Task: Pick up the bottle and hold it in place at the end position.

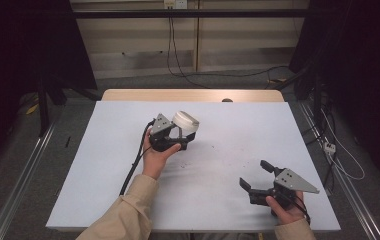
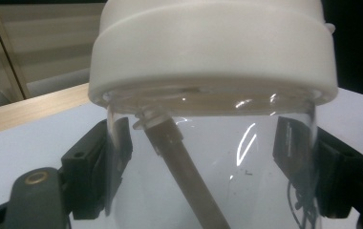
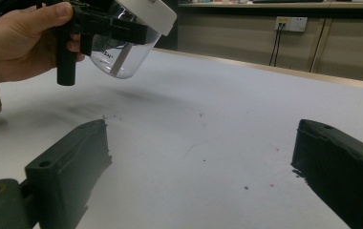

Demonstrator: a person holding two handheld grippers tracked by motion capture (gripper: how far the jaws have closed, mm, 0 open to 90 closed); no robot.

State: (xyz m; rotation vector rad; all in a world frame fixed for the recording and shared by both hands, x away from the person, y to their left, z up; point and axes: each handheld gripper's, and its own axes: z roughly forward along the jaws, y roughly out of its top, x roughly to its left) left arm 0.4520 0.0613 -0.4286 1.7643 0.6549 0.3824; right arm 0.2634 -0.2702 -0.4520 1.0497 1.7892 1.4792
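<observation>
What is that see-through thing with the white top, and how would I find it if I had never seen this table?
Start at the white table and look toward its middle, a little left, where the left gripper is held up. Clamped between its jaws is a clear plastic cup, raised off the surface and tilted. Its thick white lid and the straw inside mark it out; nothing else there is transparent.

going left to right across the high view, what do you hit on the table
the person's left hand → left tool shut on the clear cup with a white lid → bare white table cover → right tool, jaws open → right hand
</observation>
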